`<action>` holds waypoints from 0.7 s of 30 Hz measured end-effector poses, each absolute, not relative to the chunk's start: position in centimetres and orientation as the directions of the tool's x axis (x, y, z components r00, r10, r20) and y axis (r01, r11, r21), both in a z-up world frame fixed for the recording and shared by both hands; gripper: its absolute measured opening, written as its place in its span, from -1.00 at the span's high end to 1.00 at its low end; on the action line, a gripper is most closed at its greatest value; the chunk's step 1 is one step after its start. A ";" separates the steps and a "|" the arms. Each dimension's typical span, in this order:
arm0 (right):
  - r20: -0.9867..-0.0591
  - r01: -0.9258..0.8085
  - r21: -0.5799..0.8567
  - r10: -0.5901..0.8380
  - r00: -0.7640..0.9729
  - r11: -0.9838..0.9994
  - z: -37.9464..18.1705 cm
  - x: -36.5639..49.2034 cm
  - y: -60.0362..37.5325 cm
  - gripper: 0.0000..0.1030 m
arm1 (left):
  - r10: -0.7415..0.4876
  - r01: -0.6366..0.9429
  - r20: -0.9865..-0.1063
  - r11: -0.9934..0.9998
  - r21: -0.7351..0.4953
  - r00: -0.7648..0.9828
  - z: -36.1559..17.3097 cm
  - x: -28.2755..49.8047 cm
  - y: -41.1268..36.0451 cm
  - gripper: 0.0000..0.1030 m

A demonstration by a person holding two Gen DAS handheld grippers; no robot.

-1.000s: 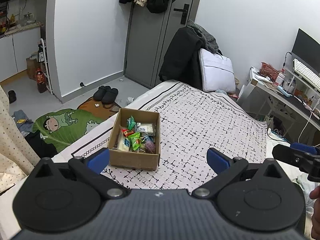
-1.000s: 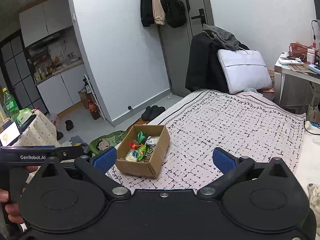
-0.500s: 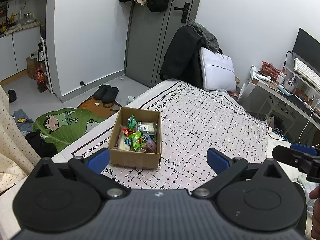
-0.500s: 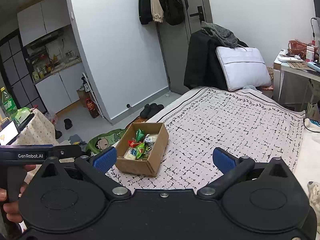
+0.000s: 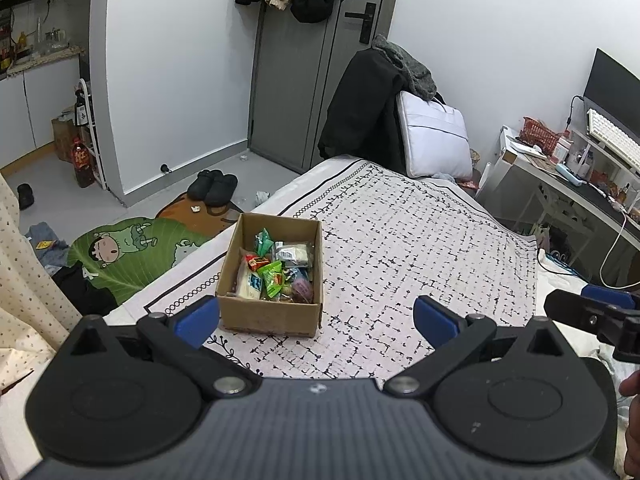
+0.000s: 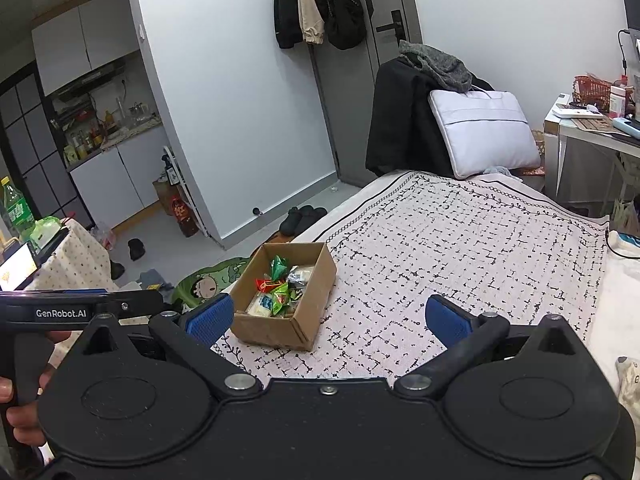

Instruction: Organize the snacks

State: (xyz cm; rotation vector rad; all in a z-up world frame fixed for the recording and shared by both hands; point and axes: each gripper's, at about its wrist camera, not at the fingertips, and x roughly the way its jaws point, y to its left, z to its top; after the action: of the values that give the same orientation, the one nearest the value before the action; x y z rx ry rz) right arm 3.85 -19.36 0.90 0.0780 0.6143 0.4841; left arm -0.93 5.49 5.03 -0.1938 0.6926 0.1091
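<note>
Sitting on the patterned bedspread (image 5: 400,248), near its left edge, the cardboard box (image 5: 272,316) is holding a loose heap of snack packets (image 5: 276,268); in the left wrist view it is lying at about 11 o'clock from the left gripper (image 5: 316,316), and in the right wrist view at about 10 o'clock from the right gripper (image 6: 328,316). Both grippers are hovering apart from the box with their blue pads spread wide and nothing between them.

The packets are looking light, crinkly and probably slippery, so a pinch on a sealed edge or a corner seems safer than squeezing the puffed middle, which could crush what is inside. The green packet (image 6: 280,268) is standing tallest and seems the easiest to reach. The box itself is likely light and may slide on the soft bedding when nudged.
</note>
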 end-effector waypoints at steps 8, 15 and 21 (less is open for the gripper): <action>-0.530 -0.422 0.212 0.466 0.708 0.881 1.1 3.6 -19.5 -1.00 | 0.036 -0.163 -0.644 0.977 -0.139 0.764 5.1 -1.0 5.4 -0.99; -0.532 -0.422 0.211 0.465 0.708 0.882 1.1 3.5 -19.6 -1.00 | 0.036 -0.164 -0.644 0.977 -0.139 0.764 5.1 -1.1 5.4 -0.99; -0.531 -0.423 0.209 0.465 0.708 0.882 1.0 3.5 -19.6 -1.00 | 0.036 -0.164 -0.644 0.976 -0.140 0.764 5.1 -1.2 5.4 -0.99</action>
State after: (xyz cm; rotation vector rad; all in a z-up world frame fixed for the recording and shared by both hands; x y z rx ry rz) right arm 3.50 -19.58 1.04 0.0733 0.6097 0.4934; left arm -1.19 5.40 5.08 -0.1933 0.6935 0.1098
